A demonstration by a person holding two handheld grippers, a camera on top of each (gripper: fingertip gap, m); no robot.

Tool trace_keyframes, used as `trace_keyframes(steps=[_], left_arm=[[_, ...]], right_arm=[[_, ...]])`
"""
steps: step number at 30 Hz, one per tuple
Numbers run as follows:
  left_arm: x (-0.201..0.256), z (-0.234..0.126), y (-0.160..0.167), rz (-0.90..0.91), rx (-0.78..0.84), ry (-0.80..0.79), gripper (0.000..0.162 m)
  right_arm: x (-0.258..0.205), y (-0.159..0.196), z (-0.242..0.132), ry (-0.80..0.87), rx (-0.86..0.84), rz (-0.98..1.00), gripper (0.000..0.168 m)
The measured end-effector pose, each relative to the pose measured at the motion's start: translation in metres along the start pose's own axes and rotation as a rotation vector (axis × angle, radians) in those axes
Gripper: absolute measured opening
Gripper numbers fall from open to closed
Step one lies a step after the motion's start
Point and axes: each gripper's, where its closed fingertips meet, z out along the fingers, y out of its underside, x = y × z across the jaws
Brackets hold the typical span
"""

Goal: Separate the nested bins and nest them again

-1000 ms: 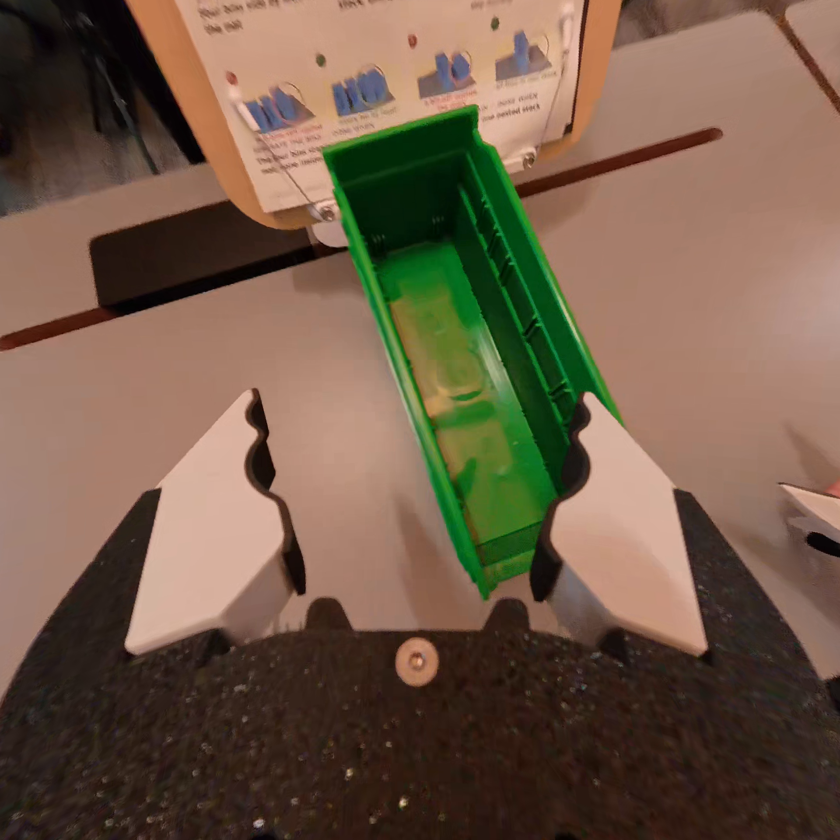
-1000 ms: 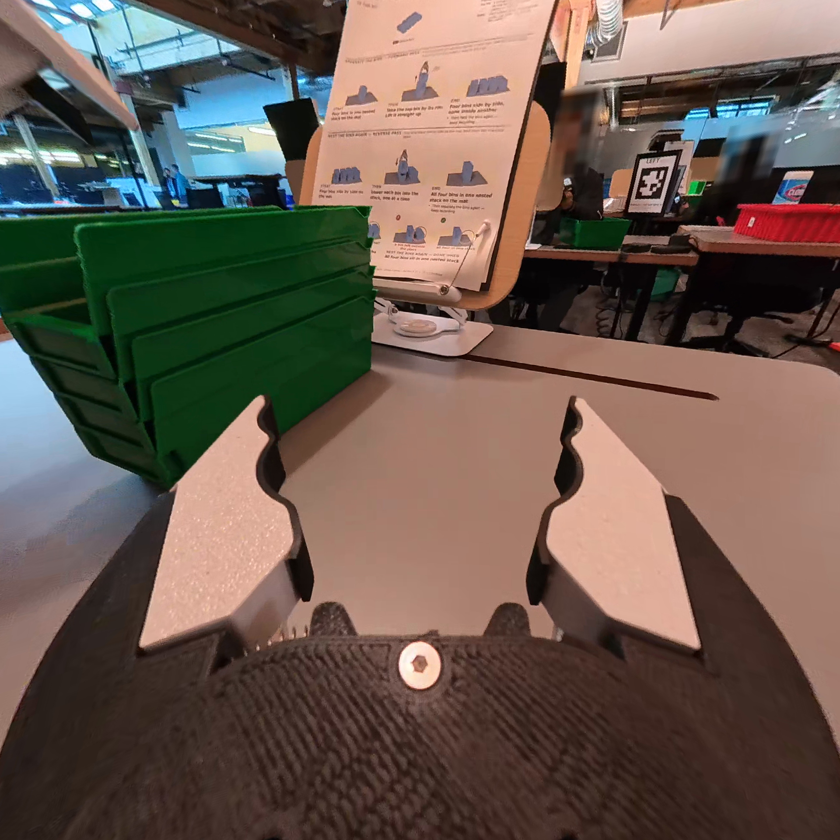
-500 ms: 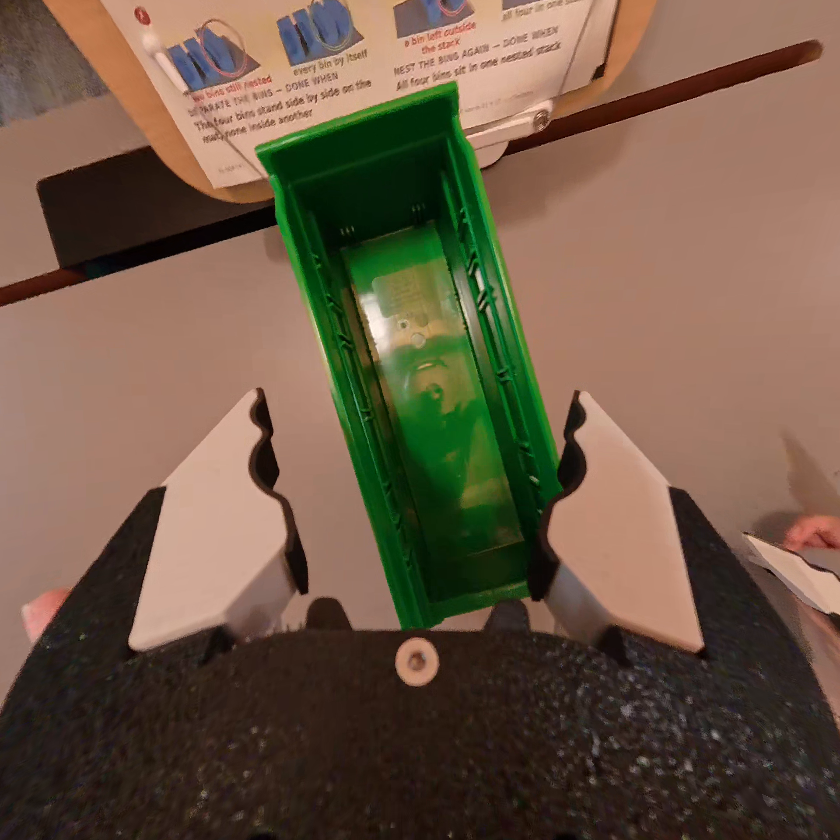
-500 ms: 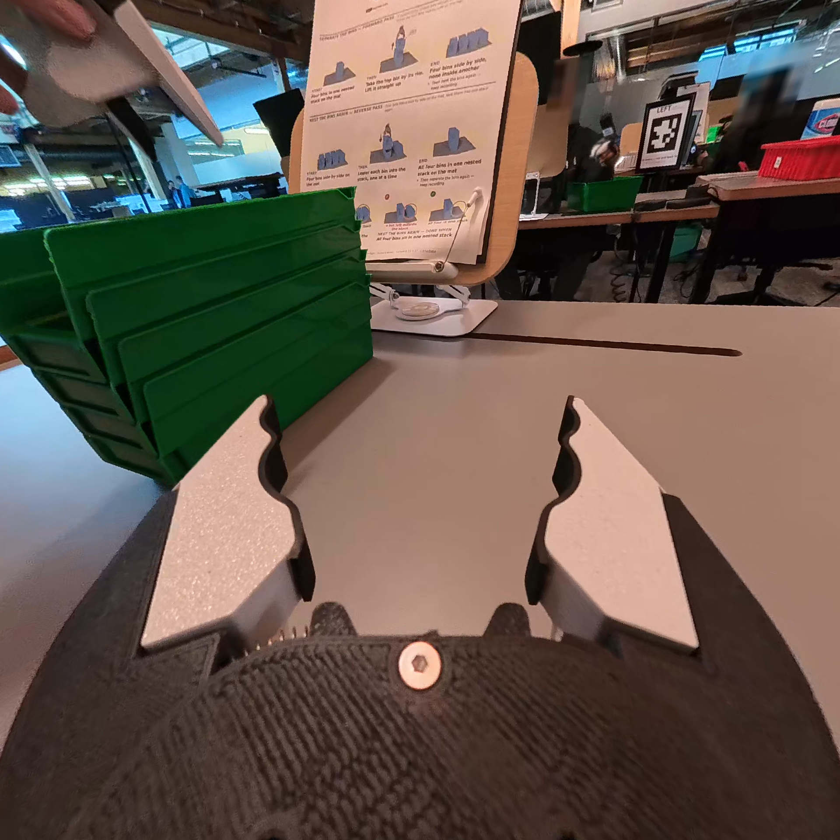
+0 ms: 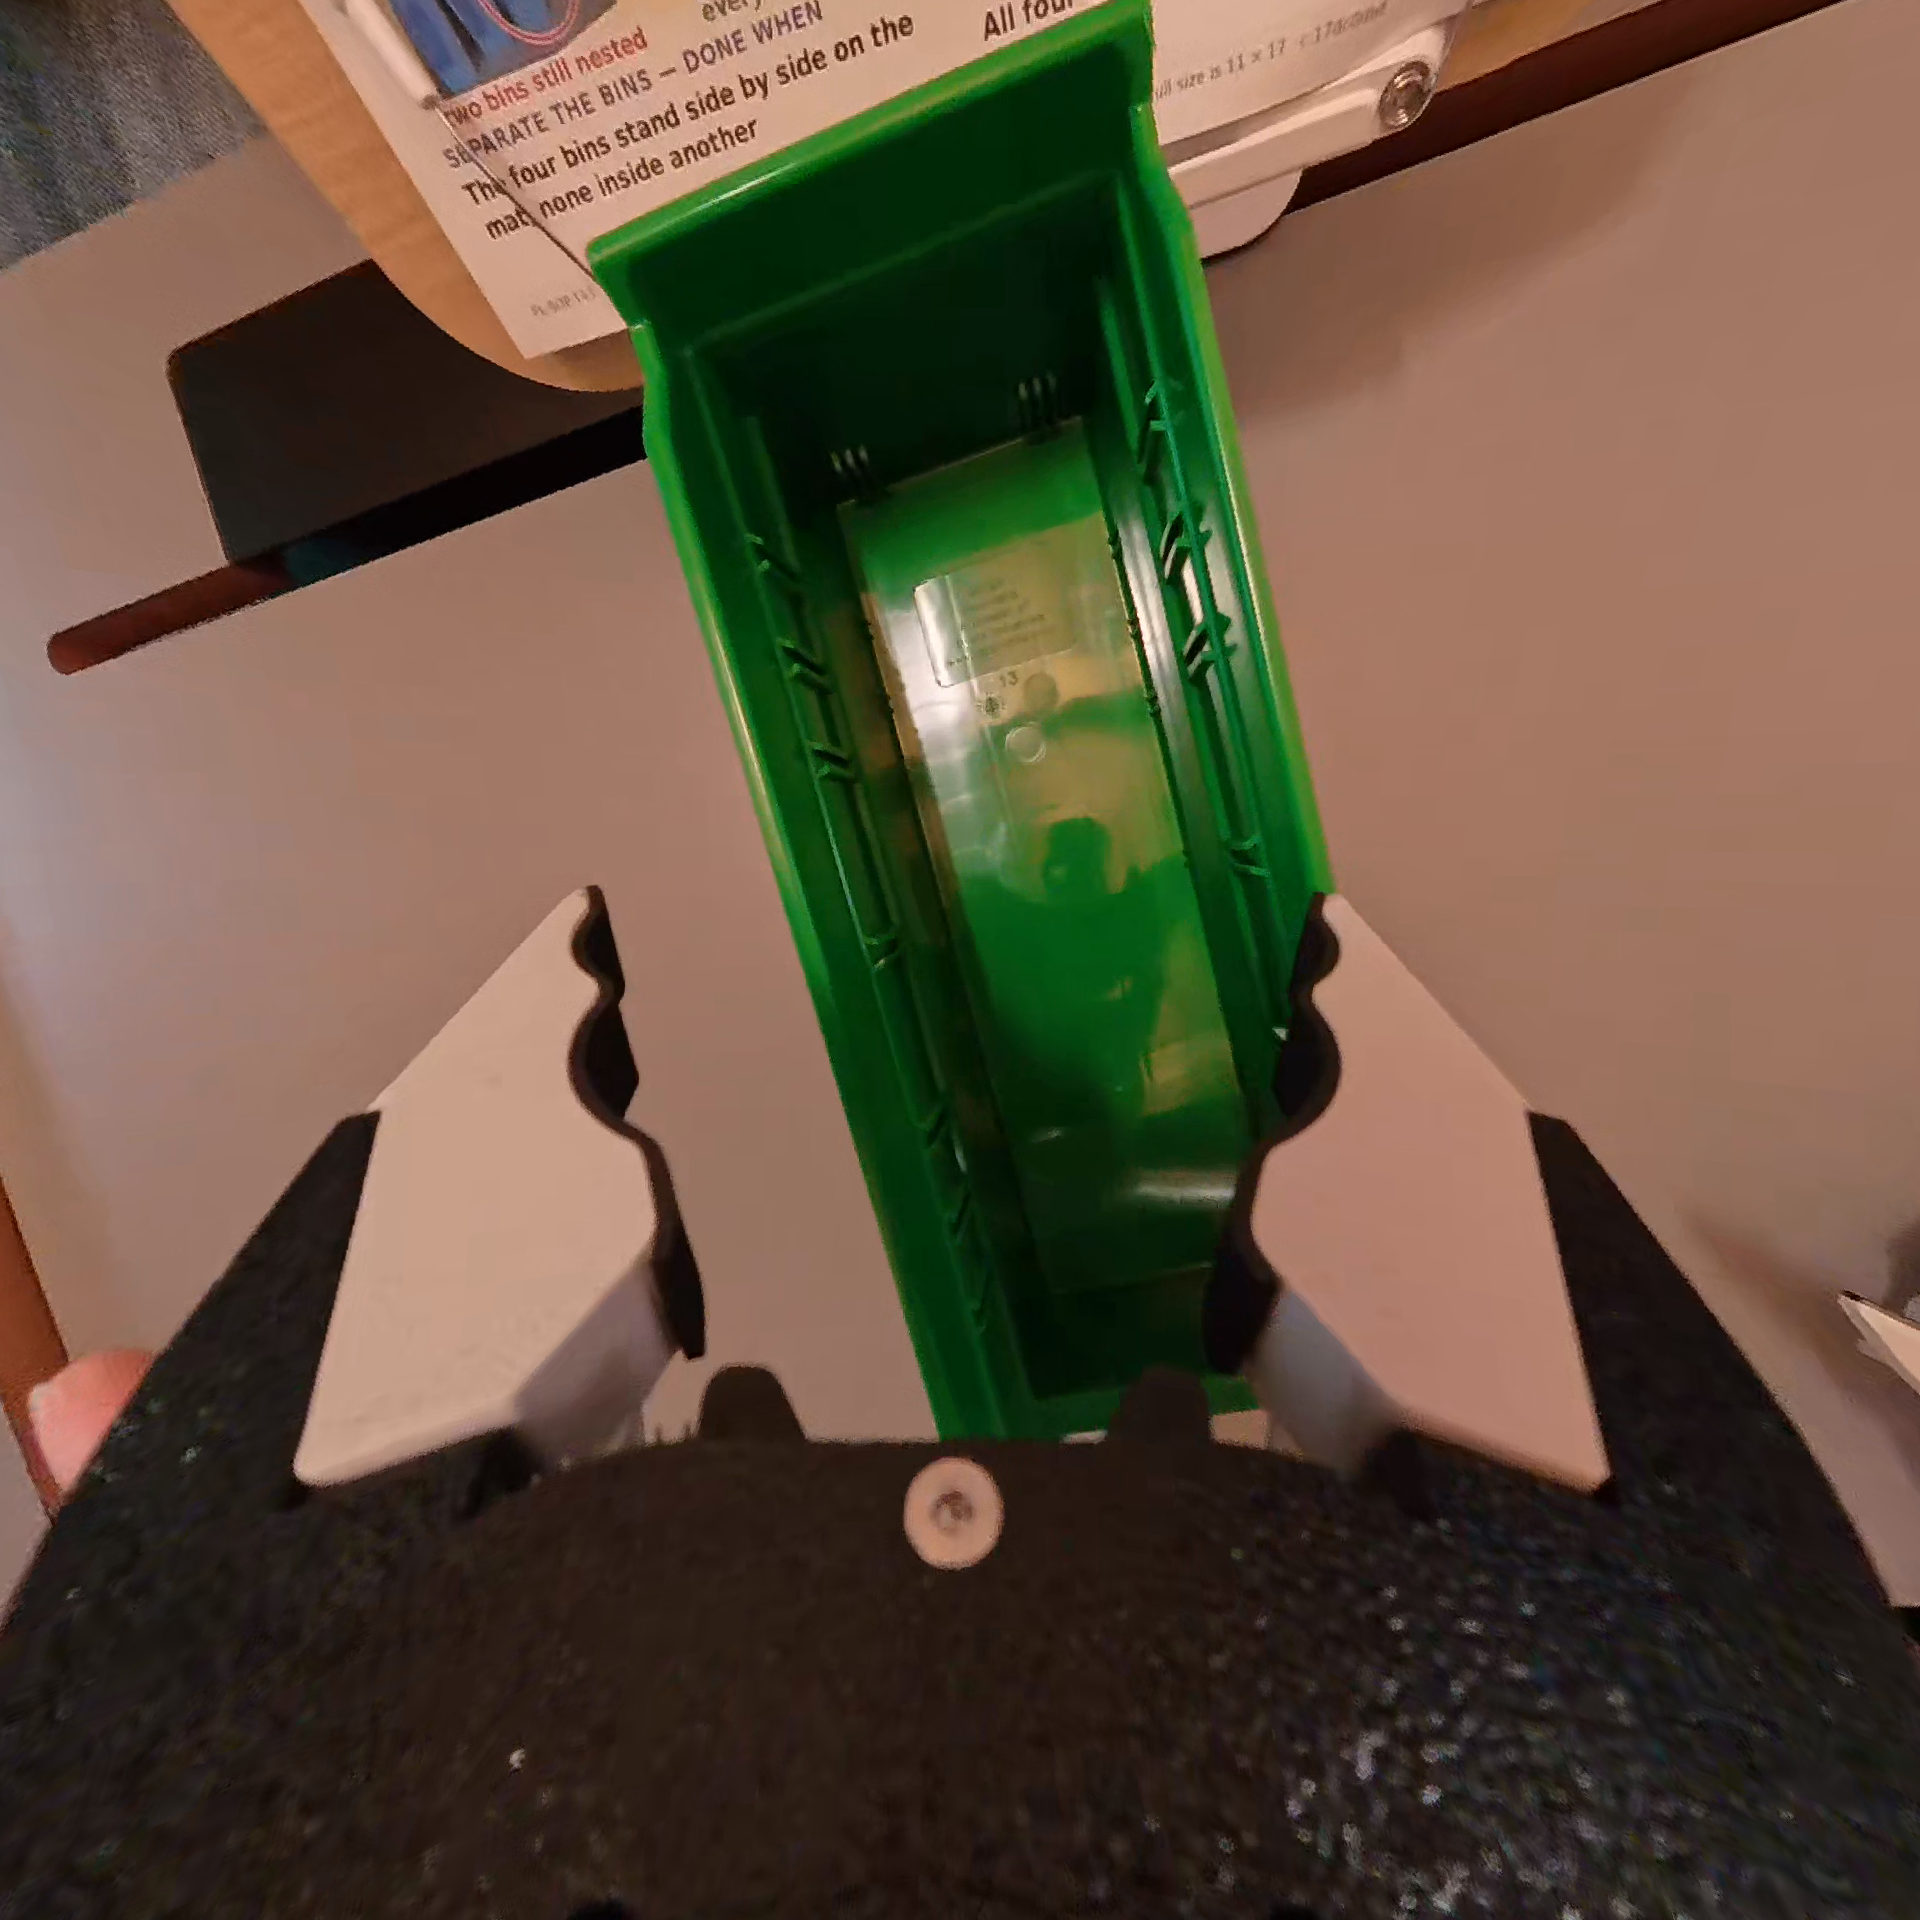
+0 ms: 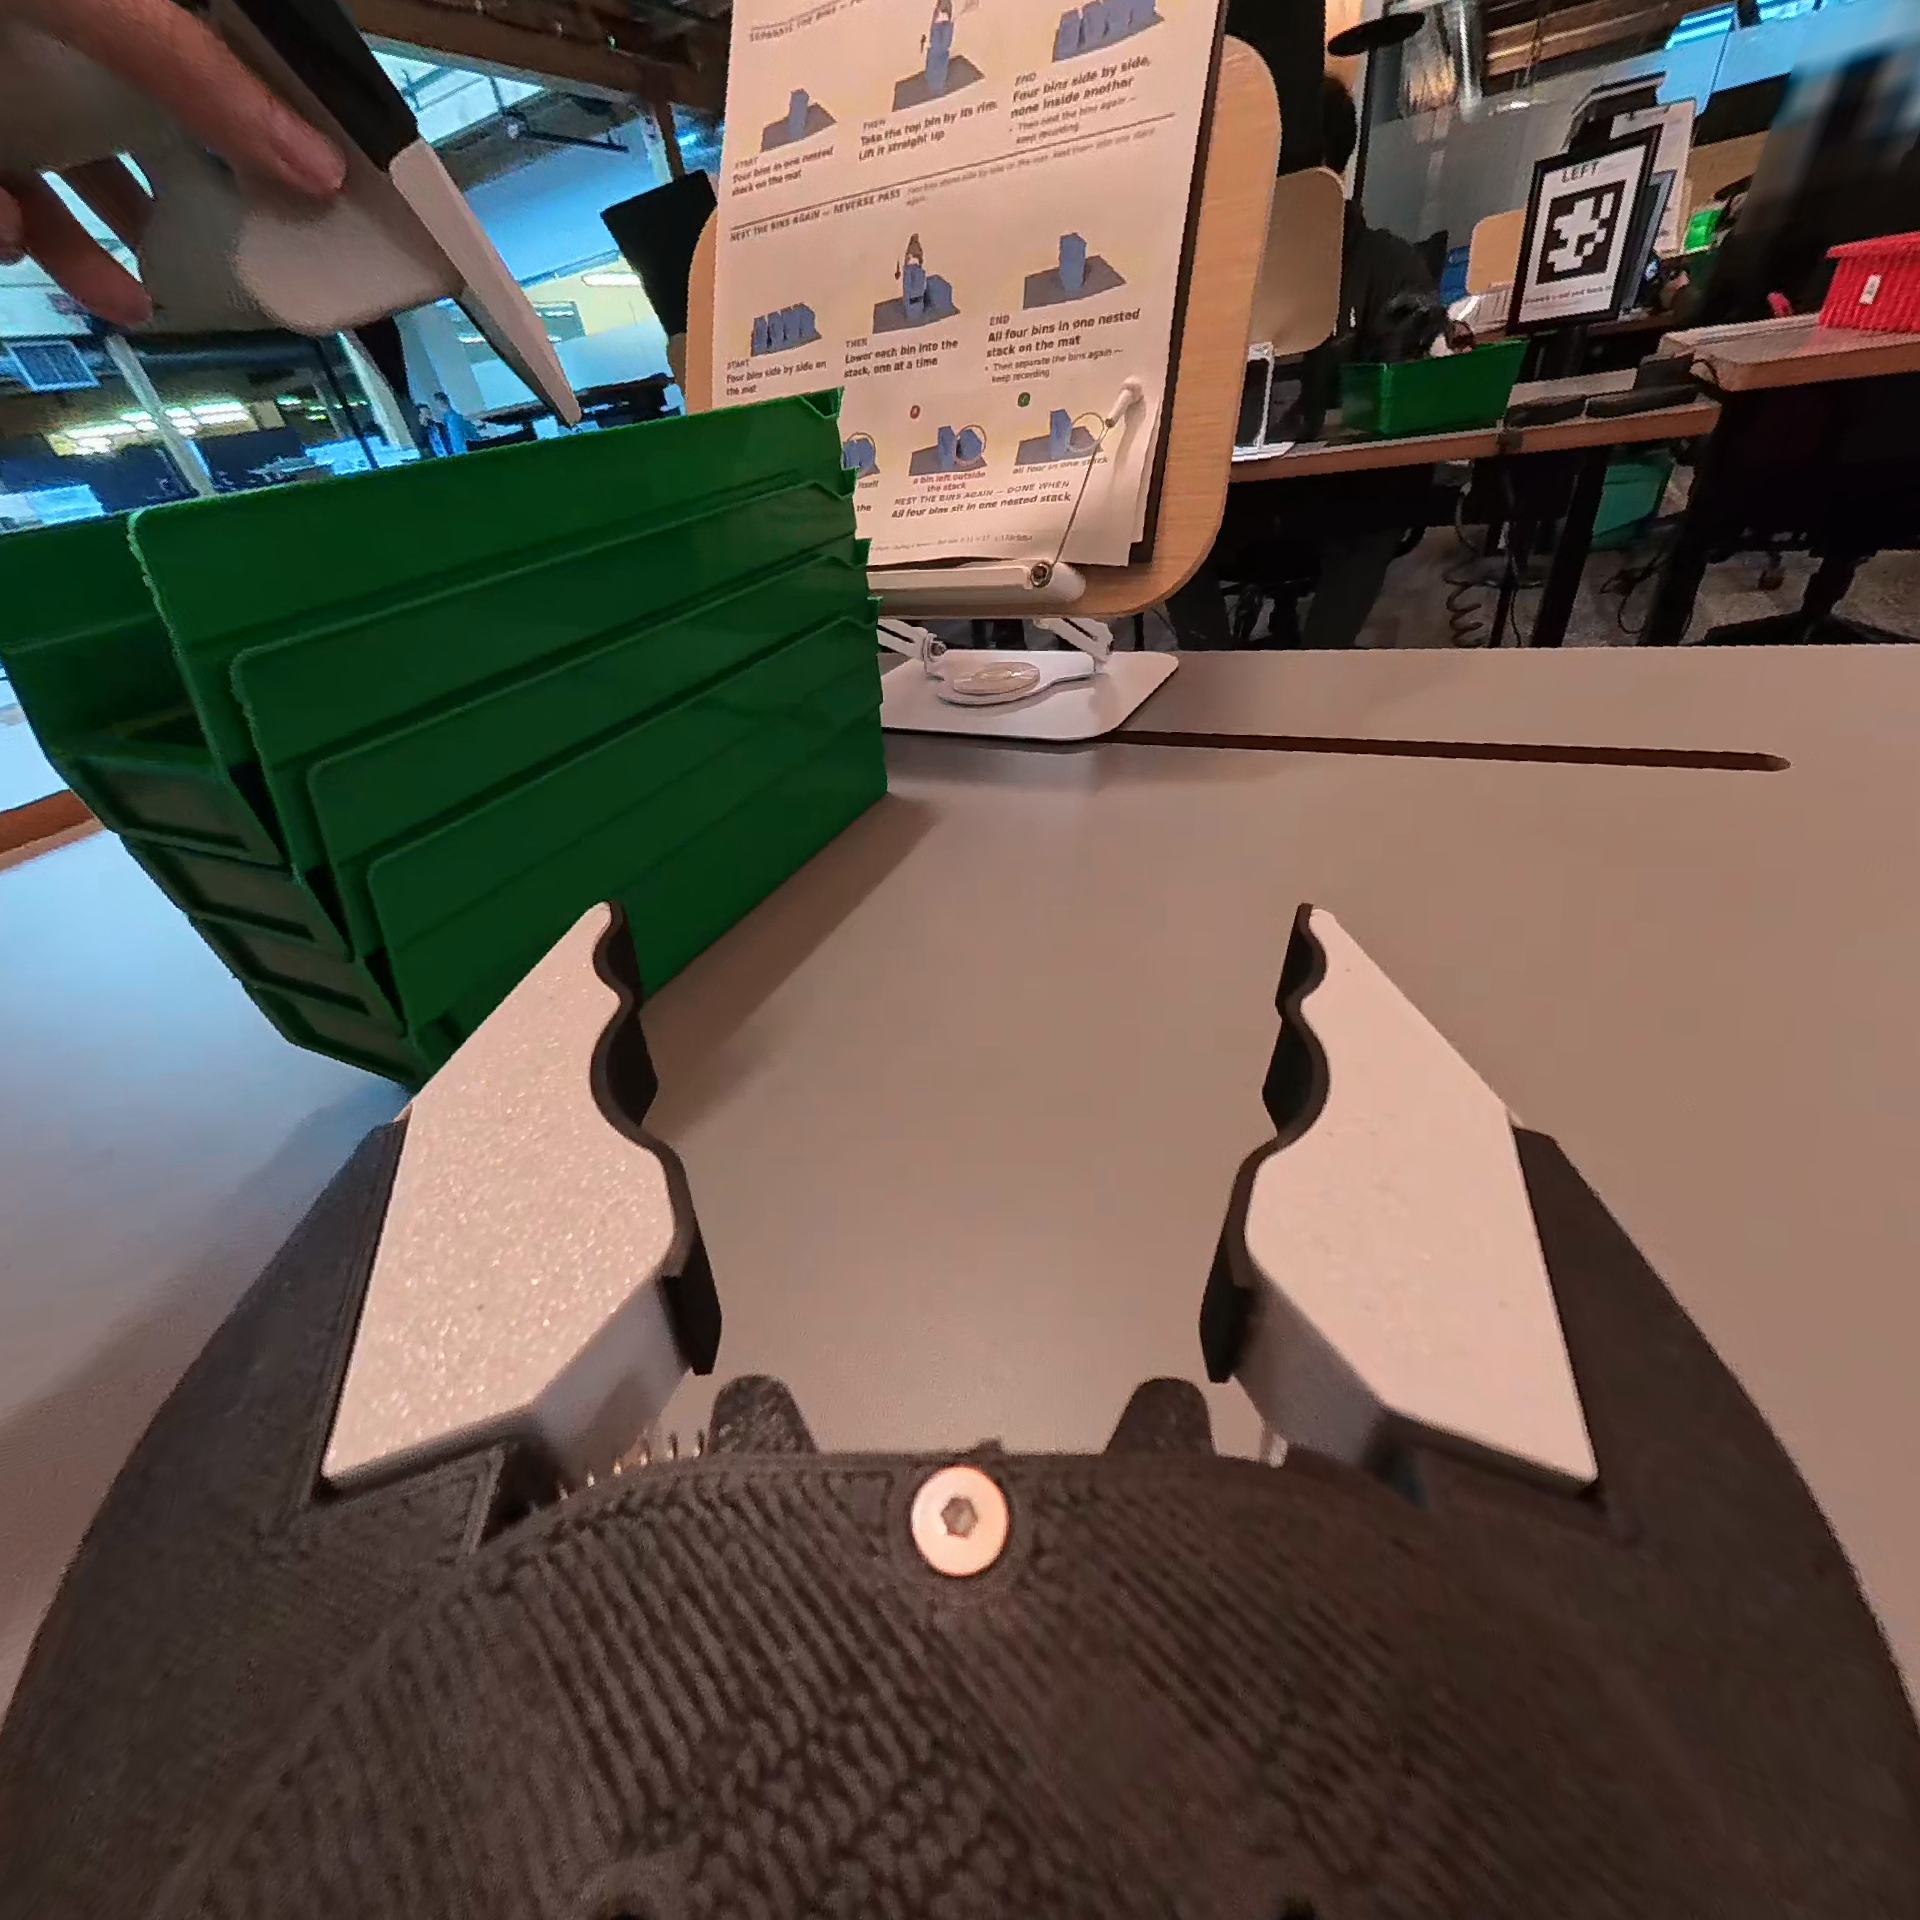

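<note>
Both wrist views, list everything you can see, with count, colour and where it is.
Nested bins: four, green, one stack on the table's left part in the right wrist view; open top seen from above in the left wrist view.
Instruction sheet: one, white with blue drawings, on a wooden stand behind the bins.
Table: one, grey, with a dark slot.
Marker sign: one, black and white, on a far desk.
Red bin: one, far right.
Left gripper: open, above the stack.
Right gripper: open, empty, low over the table.
Hand: one, holding the left gripper.
</note>
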Motion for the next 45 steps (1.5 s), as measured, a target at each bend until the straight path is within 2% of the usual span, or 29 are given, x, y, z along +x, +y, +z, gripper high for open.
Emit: trace_keyframes(steps=[10, 19, 23, 28, 38, 45], left_arm=[[0.009, 0.000, -0.005, -0.008, 0.000, 0.031, 0.126], [0.009, 0.018, -0.007, -0.019, -0.060, -0.045, 0.124], [0.018, 0.027, -0.001, -0.044, -0.104, 0.003, 0.119], [0.018, 0.034, 0.009, -0.033, -0.154, -0.019, 0.125], [0.016, 0.031, 0.012, -0.024, -0.183, -0.022, 0.114], [0.018, 0.029, 0.014, -0.011, -0.216, -0.012, 0.113]], right_arm=[[0.003, 0.003, 0.000, 0.008, -0.013, 0.005, 0.122], [0.000, 0.006, 0.002, -0.001, -0.023, 0.006, 0.122], [0.002, 0.009, 0.002, -0.001, -0.036, 0.016, 0.122], [0.003, 0.012, 0.003, 0.000, -0.050, 0.026, 0.121], [0.002, 0.012, 0.003, -0.014, -0.056, 0.042, 0.119], [0.003, 0.010, 0.002, -0.018, -0.053, 0.054, 0.117]])
